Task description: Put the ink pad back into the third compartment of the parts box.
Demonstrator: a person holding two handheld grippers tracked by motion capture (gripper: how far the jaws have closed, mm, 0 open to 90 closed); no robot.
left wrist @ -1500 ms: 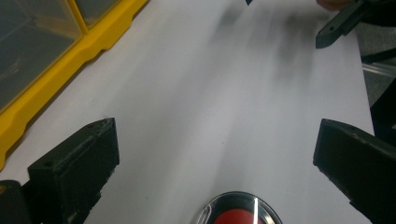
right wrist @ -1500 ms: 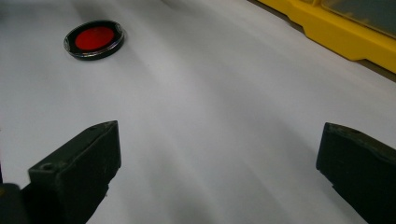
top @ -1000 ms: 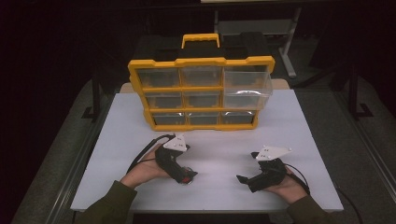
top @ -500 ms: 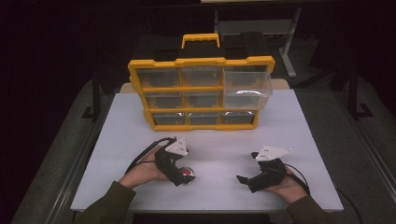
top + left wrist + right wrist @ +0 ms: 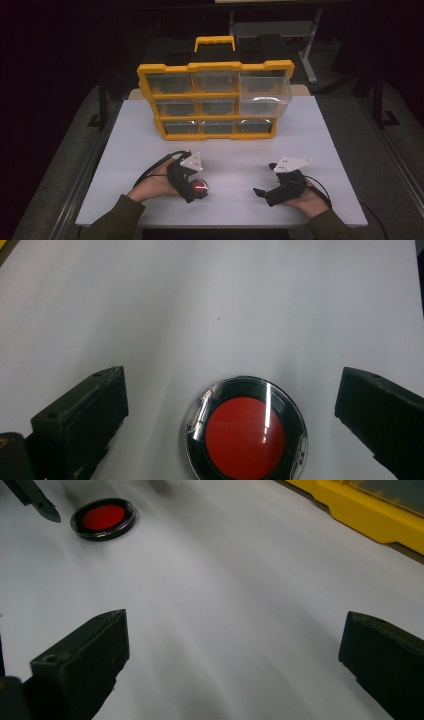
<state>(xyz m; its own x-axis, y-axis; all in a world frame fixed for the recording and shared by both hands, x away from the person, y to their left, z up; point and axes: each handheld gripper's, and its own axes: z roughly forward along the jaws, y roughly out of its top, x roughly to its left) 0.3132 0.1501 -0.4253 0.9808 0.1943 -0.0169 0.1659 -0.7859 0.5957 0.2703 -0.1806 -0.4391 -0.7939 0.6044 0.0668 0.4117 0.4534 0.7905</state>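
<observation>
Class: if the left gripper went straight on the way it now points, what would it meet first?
Probably the round red-centred disc, lying between the open jaws of the left gripper; past it, bare white table.

Glossy red disc (image 5: 245,436), matt table (image 5: 210,305)

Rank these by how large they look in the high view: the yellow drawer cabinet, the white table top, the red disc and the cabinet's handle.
1. White table top
2. Yellow drawer cabinet
3. Cabinet's handle
4. Red disc, partly hidden by the left tongs, yet plainly the smallest.
</observation>
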